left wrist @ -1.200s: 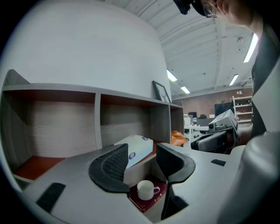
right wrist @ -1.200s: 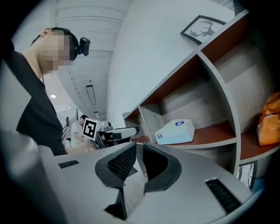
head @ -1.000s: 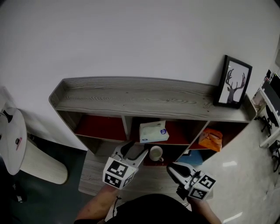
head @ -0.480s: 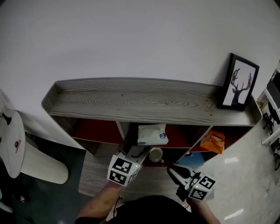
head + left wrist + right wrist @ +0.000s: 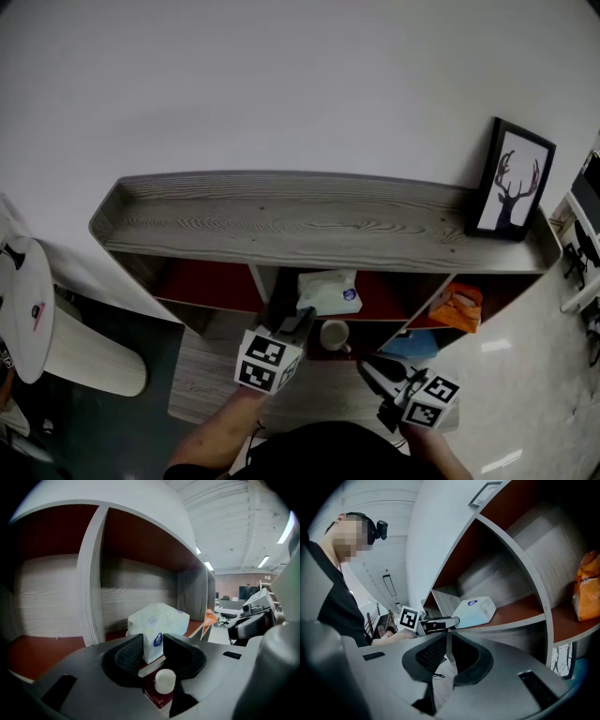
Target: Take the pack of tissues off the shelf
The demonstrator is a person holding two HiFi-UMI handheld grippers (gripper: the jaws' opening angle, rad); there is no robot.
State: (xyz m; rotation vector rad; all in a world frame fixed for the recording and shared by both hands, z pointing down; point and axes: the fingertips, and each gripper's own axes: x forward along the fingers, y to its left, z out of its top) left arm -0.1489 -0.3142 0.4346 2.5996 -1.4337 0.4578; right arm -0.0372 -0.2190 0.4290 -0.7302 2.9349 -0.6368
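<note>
We look down on a long grey wood-grain shelf unit (image 5: 309,220) set against a plain white wall (image 5: 281,84) — its open compartments are lined dark red. A black-framed deer print (image 5: 514,178) stands on its right end. A round white side table (image 5: 28,300) sits to the left. The floor (image 5: 202,370) in front is grey plank, glossy and pale further right. Strip lights (image 5: 286,527) cross a white ceiling.

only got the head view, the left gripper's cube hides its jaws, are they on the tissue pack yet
Observer: The left gripper has its jaws closing, with the near corner of the pack of tissues between them; both pads look to touch it.
Operator: is it lifted
Observer: No. The right gripper view shows the pack lying flat on the shelf board.
Operator: right one holding anything
Observer: No. The right gripper is shut, with nothing between its jaws.
</note>
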